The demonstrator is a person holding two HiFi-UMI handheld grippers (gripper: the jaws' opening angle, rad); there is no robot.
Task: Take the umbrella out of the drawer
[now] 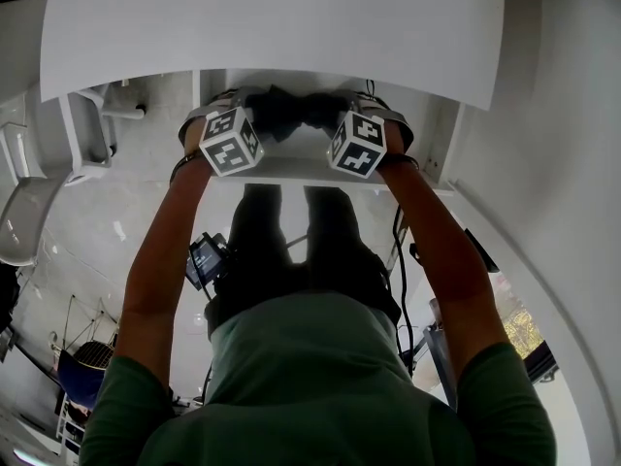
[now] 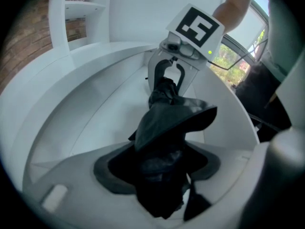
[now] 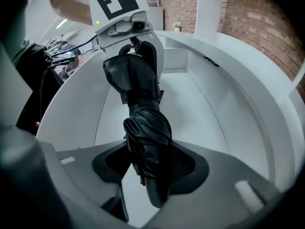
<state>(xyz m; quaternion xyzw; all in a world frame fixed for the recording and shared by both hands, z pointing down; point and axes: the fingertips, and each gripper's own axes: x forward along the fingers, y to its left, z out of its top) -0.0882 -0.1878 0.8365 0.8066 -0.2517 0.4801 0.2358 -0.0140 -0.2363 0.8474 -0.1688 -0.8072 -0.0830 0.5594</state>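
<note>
1. While the folded black umbrella [image 2: 167, 123] sits inside the open white drawer [image 3: 214, 104], my left gripper [image 2: 159, 175] and right gripper [image 3: 152, 173] have their fingers [image 2: 107, 171] closed on its fabric, one near each end.
2. Step, as I judge it: the grasp is made, the lift-out not yet done.
3. Next calls for raising both ends together, level, clear of the drawer walls.
4. Count: one umbrella, one drawer, two grippers.
</note>
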